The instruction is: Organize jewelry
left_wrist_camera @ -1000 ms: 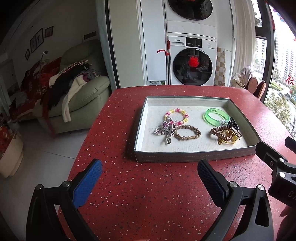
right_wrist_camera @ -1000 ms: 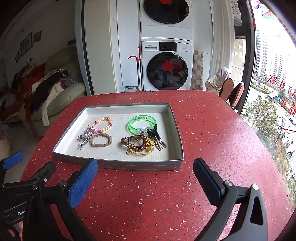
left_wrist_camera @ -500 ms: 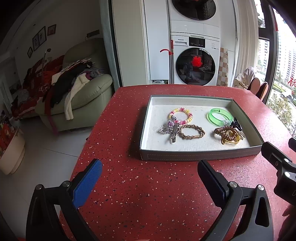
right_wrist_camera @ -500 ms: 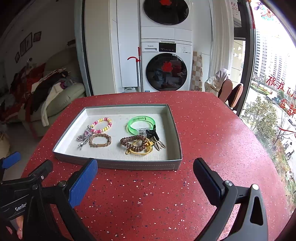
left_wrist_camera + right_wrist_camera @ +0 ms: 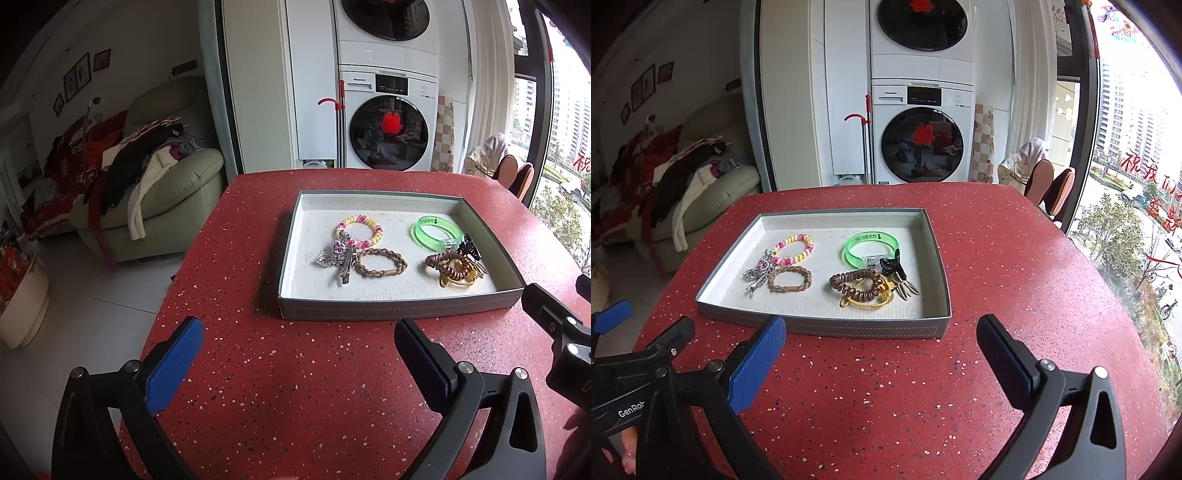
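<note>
A grey tray point(image 5: 399, 309) with a white lining sits on the red speckled table point(image 5: 295, 387), and all the jewelry lies inside it. On its left half a pink and yellow bead bracelet point(image 5: 359, 230) lies toward the far wall, with a silver charm clip point(image 5: 338, 258) touching its near edge and a brown braided band point(image 5: 380, 263) just beside the clip. On the right half a clear green bangle point(image 5: 436, 233) lies toward the back, a black claw clip point(image 5: 469, 250) just beside it, and nearer the front a brown coil hair tie point(image 5: 445, 265) rests on top of a yellow ring point(image 5: 458, 280). The left gripper point(image 5: 299, 354) hovers above the table in front of the tray, its fingers spread wide with nothing between them. The right gripper point(image 5: 882, 354) hangs over the table on the near side of the tray as well, jaws wide apart and empty. The two grippers are side by side, each seen at the edge of the other's view. Behind the table stand a stacked washer and dryer point(image 5: 921, 110) and a green sofa point(image 5: 166, 192) piled with clothes
</note>
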A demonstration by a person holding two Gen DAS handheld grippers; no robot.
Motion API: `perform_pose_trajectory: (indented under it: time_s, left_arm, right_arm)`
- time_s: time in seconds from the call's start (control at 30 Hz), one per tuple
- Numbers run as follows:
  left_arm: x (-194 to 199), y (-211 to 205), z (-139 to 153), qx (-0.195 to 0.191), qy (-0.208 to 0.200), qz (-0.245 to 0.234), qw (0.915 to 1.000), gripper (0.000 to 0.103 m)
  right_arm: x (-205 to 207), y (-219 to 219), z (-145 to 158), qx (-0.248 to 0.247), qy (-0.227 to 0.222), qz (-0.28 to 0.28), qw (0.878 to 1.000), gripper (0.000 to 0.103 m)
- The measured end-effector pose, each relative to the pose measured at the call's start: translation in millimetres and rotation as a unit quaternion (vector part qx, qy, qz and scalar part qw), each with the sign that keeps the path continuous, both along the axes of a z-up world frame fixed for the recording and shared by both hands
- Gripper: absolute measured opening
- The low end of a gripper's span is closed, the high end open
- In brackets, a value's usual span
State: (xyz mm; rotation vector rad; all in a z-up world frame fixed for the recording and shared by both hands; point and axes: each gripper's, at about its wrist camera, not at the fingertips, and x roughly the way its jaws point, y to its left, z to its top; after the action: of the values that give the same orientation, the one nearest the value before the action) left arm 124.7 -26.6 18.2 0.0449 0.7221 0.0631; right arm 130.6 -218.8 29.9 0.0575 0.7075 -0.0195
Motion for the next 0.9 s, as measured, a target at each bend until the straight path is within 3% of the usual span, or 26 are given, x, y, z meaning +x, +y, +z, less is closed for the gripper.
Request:
perform_pose_trajectory:
  time_s: [0.9]
  left_arm:
    - [-1.7,-0.7,0.4,0.0,0.0,-0.001,1.0,0.103]
  right_arm:
    - [-0.8,-1.6,0.8,0.0,0.0,-0.001,1.0,0.103]
